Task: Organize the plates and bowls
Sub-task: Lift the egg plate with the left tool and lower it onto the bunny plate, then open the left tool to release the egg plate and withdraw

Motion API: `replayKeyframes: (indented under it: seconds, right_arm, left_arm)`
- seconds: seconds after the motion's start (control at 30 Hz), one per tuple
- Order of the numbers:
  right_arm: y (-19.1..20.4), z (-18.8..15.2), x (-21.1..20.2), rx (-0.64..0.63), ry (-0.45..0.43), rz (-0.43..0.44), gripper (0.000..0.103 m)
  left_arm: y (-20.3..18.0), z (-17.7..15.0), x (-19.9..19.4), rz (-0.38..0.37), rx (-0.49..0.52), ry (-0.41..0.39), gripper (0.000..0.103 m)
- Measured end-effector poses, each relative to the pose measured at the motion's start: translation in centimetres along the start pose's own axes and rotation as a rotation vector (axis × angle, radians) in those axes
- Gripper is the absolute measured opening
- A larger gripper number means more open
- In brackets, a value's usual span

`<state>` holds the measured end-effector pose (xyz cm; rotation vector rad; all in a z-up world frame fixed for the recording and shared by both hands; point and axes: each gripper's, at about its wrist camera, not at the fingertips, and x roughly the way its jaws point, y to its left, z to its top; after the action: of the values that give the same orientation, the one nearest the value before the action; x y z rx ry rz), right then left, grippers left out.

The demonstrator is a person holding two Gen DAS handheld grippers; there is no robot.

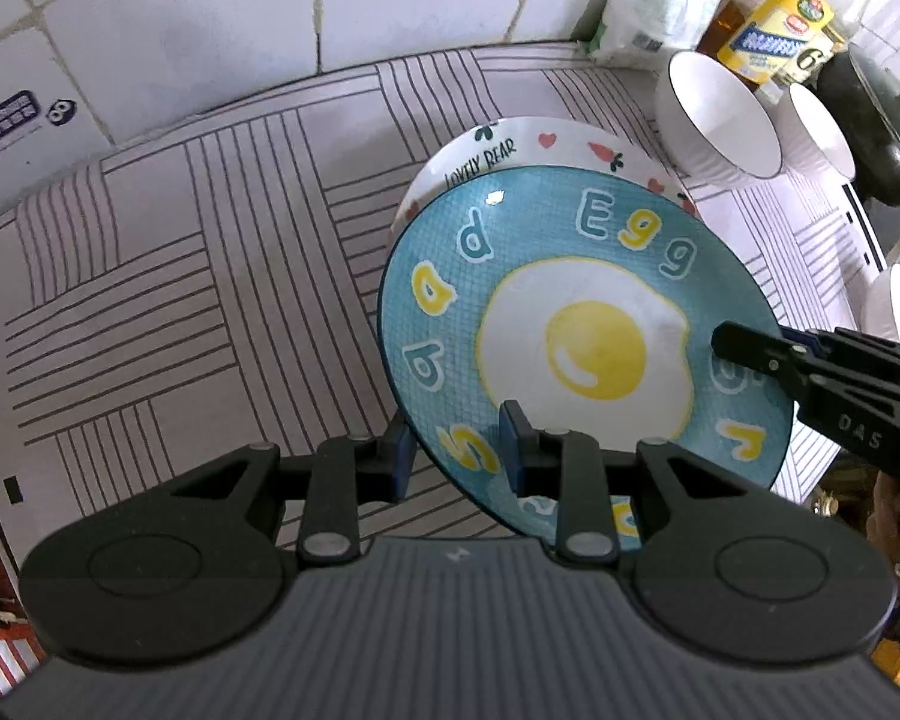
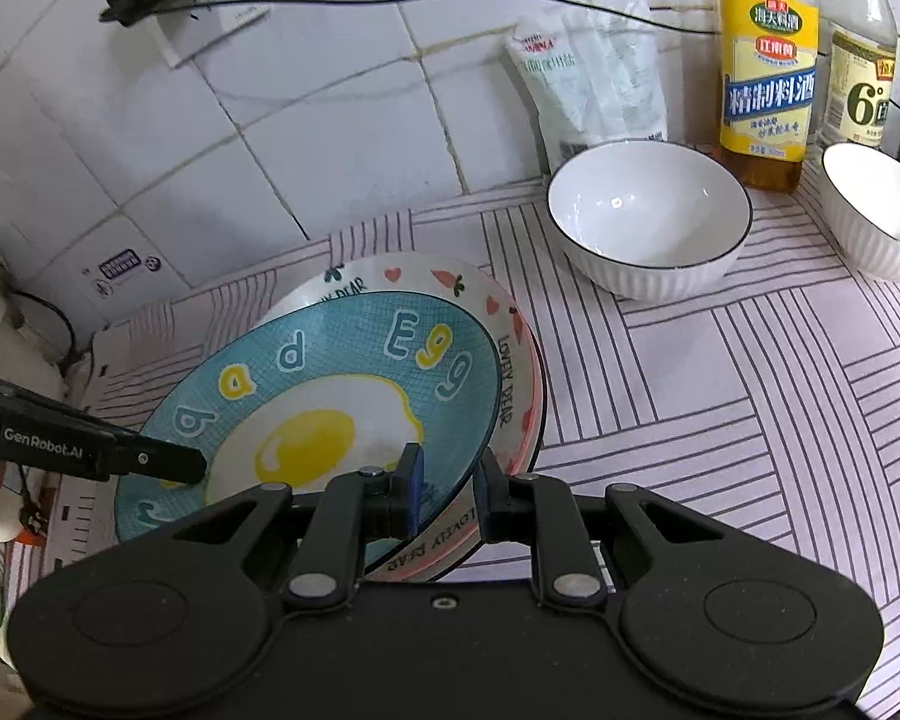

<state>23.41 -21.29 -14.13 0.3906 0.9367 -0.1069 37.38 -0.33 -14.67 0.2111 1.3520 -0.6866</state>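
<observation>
Both tools pinch the blue egg plate [image 1: 576, 324]: the left tool [image 1: 459, 450] on one rim, the right tool [image 2: 447, 489] opposite, over the bear plate [image 2: 510, 324] near the desk's [image 2: 720, 396] back edge.

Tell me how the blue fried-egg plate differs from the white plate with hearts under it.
The blue fried-egg plate is teal all over, with big letters around a yolk; the white heart-and-carrot plate has a pale rim with small black lettering. The blue plate is gripped at opposite edges and tilted; the white plate lies on the striped mat beneath it. Both are round.
</observation>
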Motion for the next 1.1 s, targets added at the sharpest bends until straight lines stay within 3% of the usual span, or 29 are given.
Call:
replayKeyframes:
  seconds: [0.2,0.43,0.63,0.93,1.1]
  right_arm:
    - [0.3,0.2,0.2,-0.007,0.0,-0.036,0.022]
    - [2.9,-0.2,0.8,-0.153,0.013,-0.158,0.033]
    - [2.9,-0.6,1.6,-0.178,-0.001,-0.222,0.035]
    - [4.0,-1.6,2.4,-0.256,-0.081,-0.3,0.035]
    - [4.3,-1.6,2.3,-0.237,-0.079,-0.315,0.035]
  left_arm:
    - [0.1,0.4,0.5,-0.014,-0.008,0.034,0.027]
    - [0.7,0.2,1.5,-0.032,-0.066,0.083,0.027]
    - [-0.1,-0.3,1.4,-0.017,-0.044,0.073,0.025]
    - [-0.3,-0.5,1.2,0.01,-0.091,0.054,0.025]
    - [-0.4,-1.2,0.5,-0.003,-0.087,0.045,0.024]
